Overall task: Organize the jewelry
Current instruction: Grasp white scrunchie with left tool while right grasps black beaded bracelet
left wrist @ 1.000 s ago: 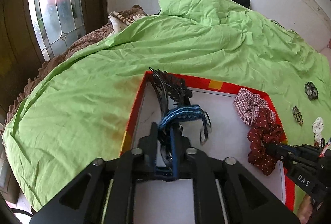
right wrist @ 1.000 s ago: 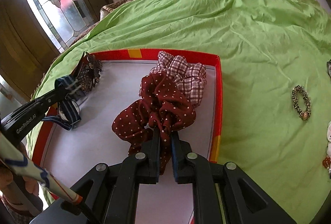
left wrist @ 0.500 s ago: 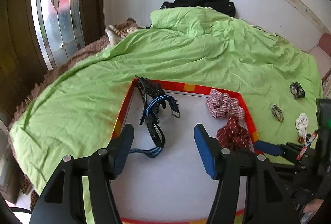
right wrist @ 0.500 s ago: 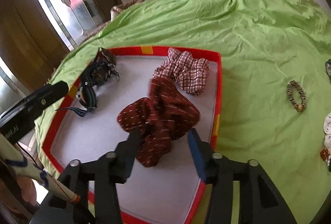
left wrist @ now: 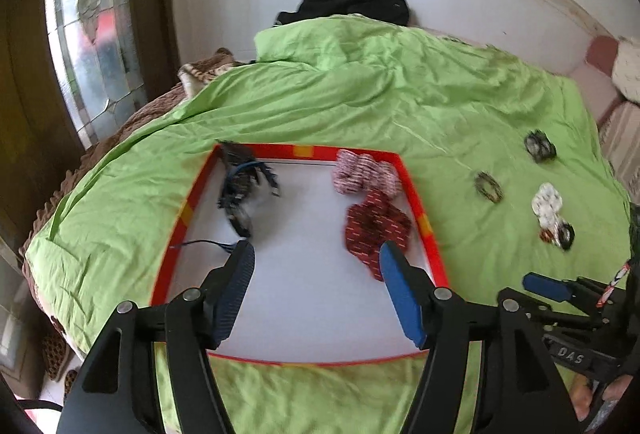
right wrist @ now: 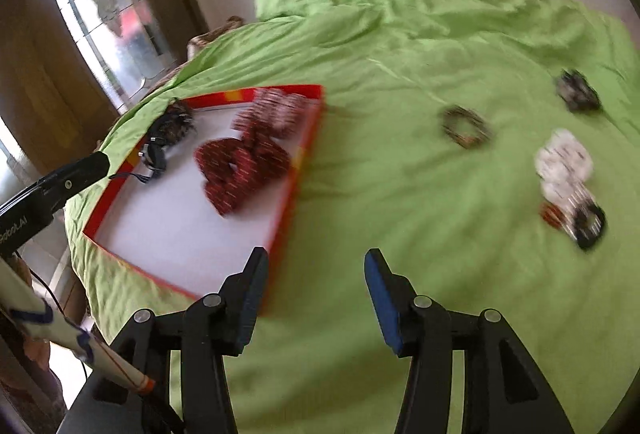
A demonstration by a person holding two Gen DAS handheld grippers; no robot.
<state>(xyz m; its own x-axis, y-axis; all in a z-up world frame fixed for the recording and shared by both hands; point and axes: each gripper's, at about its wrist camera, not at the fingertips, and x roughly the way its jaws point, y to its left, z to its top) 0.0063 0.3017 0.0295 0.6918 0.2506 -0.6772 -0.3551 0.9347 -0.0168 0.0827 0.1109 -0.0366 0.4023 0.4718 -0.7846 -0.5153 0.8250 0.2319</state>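
Both drops done: left gripper and right gripper jaws just opened, empty; next target likely the beaded bracelet outside the red-rimmed tray.

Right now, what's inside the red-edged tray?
In the red-edged tray: a dark red dotted scrunchie, a checked scrunchie behind it, and a dark pile of hair clips and a blue striped band in the far left corner. What lies beneath that pile is covered.

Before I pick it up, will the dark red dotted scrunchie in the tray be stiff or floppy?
Probably floppy: the dark red scrunchie lies in crumpled gathered folds. It looks like light cloth, so likely not fragile. On the flat tray it should not roll.
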